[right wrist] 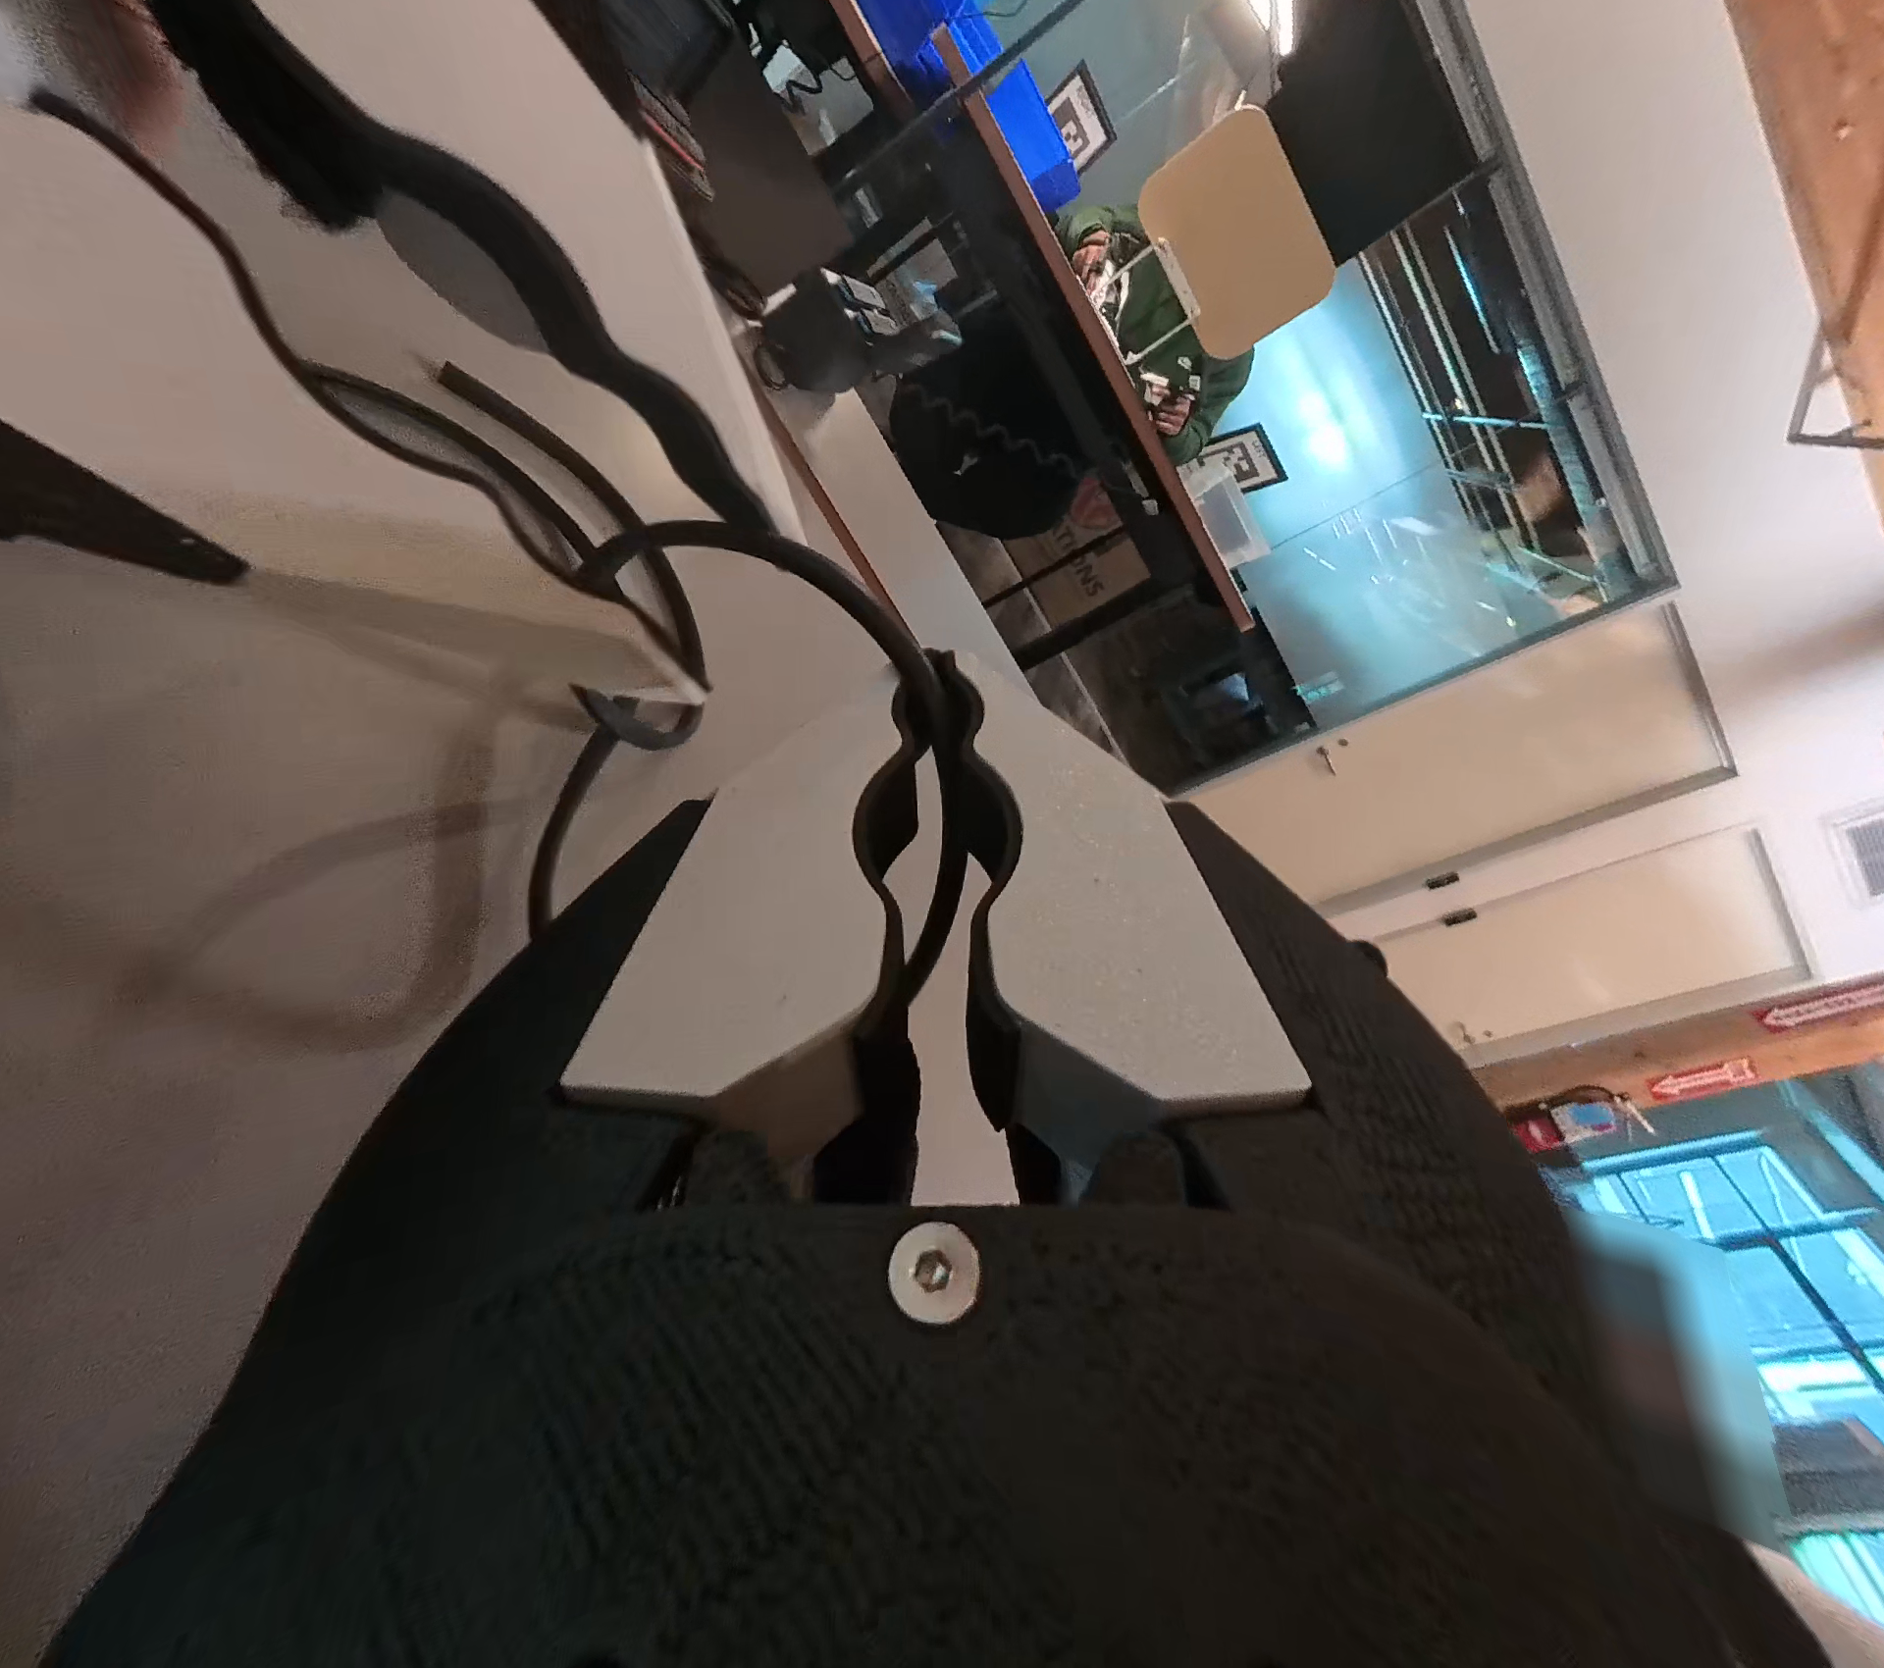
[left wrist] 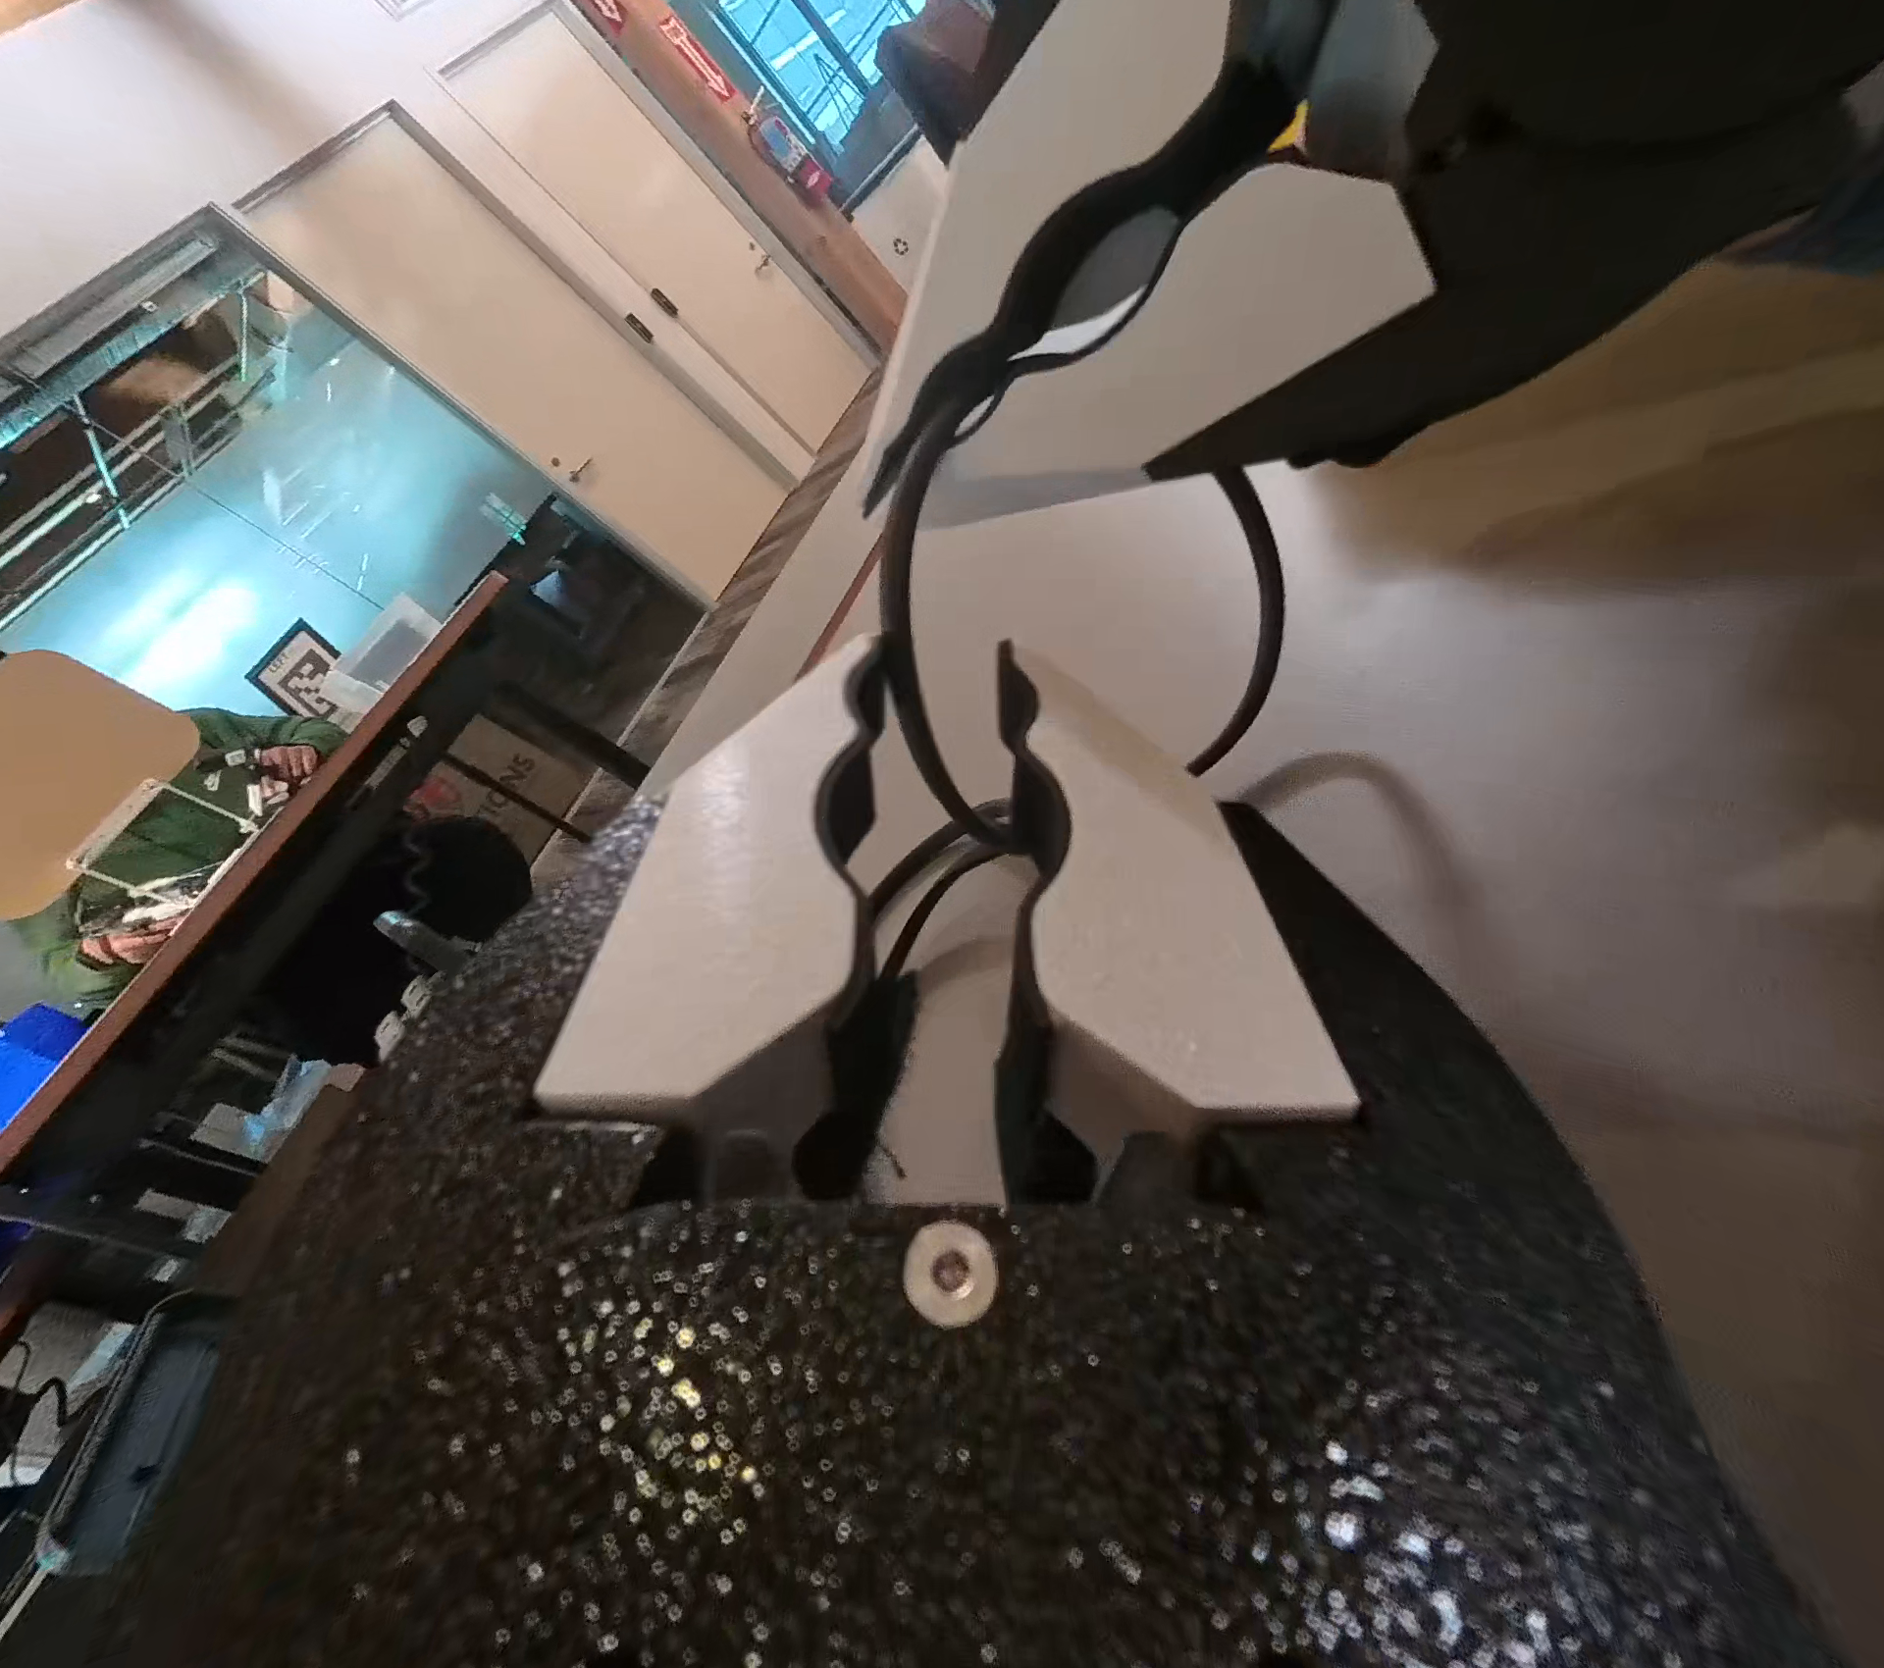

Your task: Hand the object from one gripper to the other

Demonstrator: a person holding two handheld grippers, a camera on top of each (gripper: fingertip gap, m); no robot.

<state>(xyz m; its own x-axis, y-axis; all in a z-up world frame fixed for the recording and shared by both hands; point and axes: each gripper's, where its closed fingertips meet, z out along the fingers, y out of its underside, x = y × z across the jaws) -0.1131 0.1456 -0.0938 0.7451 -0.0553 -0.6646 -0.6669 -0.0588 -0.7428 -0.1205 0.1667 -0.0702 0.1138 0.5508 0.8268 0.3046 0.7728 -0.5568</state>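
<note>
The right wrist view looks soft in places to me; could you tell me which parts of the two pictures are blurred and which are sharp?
In the right wrist view the left gripper at upper left is smeared, while the right gripper and thin black ring stay crisp. In the left wrist view the right gripper is slightly soft, and the straight table edge bows from the wide lens.

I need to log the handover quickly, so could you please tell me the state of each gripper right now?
Left gripper: open, jaws apart around the thin black ring, not pinching it.
Right gripper: shut on the thin black ring.
</note>
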